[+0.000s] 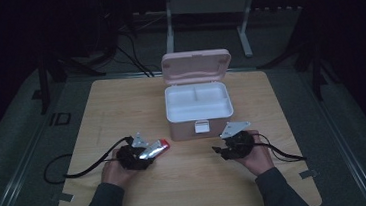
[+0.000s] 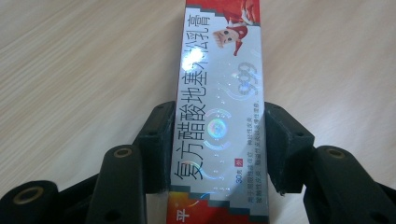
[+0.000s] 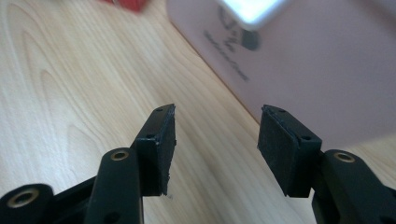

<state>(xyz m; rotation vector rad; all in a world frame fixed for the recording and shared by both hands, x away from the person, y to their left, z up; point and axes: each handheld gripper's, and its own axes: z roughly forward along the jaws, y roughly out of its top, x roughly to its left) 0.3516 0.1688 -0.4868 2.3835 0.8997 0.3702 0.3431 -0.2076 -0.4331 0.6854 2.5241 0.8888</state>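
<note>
Ointment carton (image 2: pixel 217 116), silver and red, sits clamped between the left gripper (image 1: pixel 134 156) fingers near the worktop's front edge, long axis running out toward the open pink box (image 1: pixel 199 109) just beyond. Right gripper (image 1: pixel 235 146) fingers stand apart, empty, facing the box's front wall. Carton's far end is cut off in the left gripper view; whether it touches the worktop (image 1: pixel 121 103) is unclear.

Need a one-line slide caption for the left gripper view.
Left gripper shut on a silver-and-red ointment box above the wooden table.
</note>
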